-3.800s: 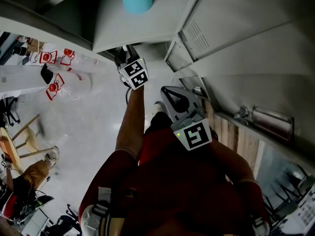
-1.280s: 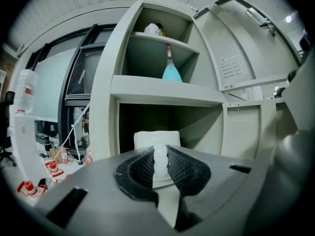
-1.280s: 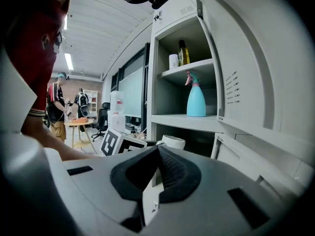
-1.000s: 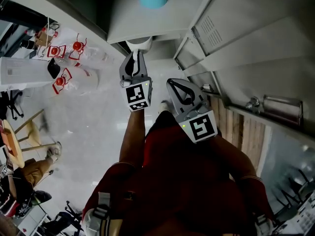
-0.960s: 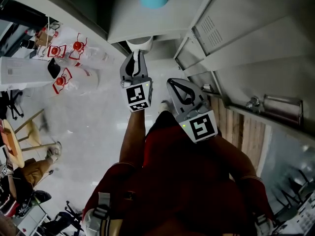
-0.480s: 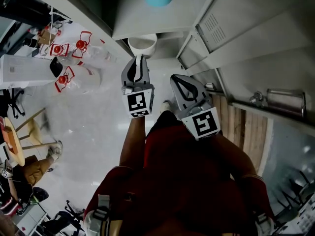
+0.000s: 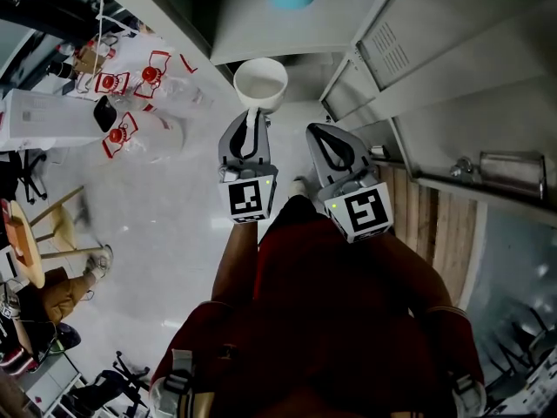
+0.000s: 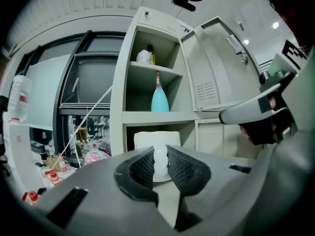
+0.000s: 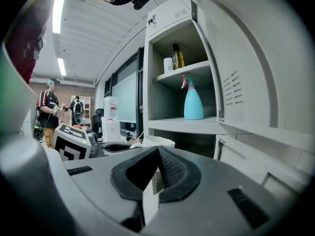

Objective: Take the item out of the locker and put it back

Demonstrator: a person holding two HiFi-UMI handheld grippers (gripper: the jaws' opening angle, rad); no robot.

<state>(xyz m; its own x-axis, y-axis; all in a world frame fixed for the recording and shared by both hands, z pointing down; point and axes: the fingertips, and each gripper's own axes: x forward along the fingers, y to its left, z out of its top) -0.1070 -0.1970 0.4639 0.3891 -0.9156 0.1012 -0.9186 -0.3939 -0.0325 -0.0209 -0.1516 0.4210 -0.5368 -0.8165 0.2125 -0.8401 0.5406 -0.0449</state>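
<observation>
I'm reading the left gripper (image 7: 250, 124) as narrowed onto the handle of the white cup (image 7: 260, 83), with both ribbed pads pressing on it. The cup is hanging in the air just outside the open locker (image 7: 261, 37), in front of the compartment under the shelf (image 8: 152, 117) carrying the teal spray bottle (image 8: 160, 101). It's sitting upright, mouth up.

I'm seeing the right gripper (image 7: 315, 133) with its jaws together at the tips and nothing between them. It's hovering just beside the left one, not touching the cup.

The left gripper view is giving me the pinch itself, handle squeezed between the pads, which the head view only hints at. The right gripper view is showing the cup rim side-on, plus a yellow bottle (image 9: 178, 56) and a white tub (image 9: 168, 64) on the top shelf, and people (image 9: 49, 109) standing far back. Only the head view is showing the open door (image 7: 452, 50) and clear red-capped bottles (image 7: 130, 129) off to the left.
</observation>
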